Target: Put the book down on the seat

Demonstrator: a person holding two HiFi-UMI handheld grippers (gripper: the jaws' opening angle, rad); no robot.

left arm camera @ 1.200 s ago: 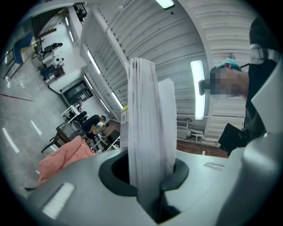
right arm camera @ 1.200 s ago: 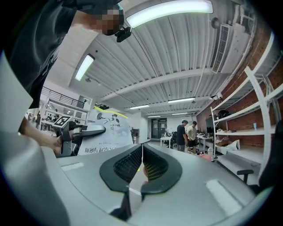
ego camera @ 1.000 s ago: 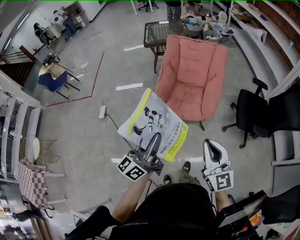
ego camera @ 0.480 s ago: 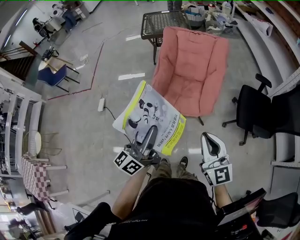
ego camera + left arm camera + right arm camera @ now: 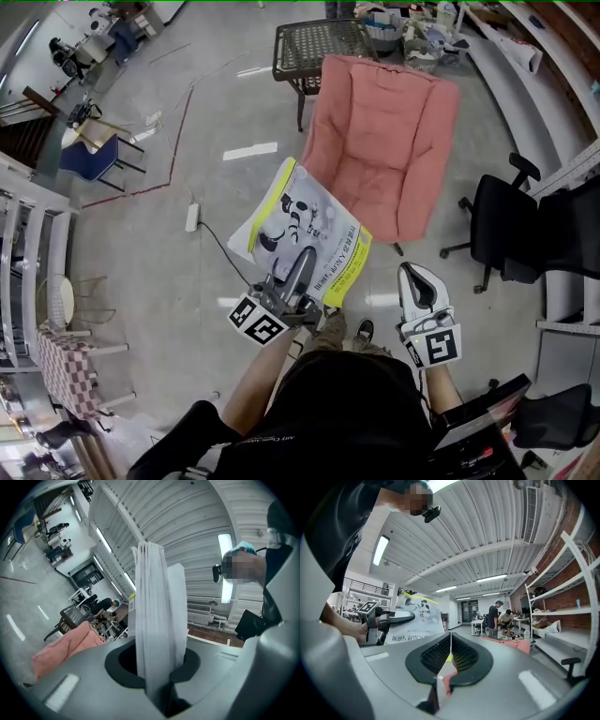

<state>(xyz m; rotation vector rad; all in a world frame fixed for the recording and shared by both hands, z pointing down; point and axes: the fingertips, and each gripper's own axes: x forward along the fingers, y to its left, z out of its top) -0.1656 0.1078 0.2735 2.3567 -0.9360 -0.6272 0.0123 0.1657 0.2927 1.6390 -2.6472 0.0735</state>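
Holding the book (image 5: pixel 305 234) by its lower edge, you are clamping it in your left gripper (image 5: pixel 302 267), in the air just short of the pink seat (image 5: pixel 384 141). Nothing is resting on the cushion, so the whole set-down is waiting. Your right gripper (image 5: pixel 419 289) is hanging empty, jaws together. Cover print is showing too small to read.

left gripper (image 5: pixel 302 264): tongs grip the near edge of book (image 5: pixel 298 217) | book: cover up, tilted, held above floor beside pink seat (image 5: pixel 380 141), not on it | right gripper (image 5: pixel 419 279): apart from book | black office chair (image 5: pixel 511 246): right of seat
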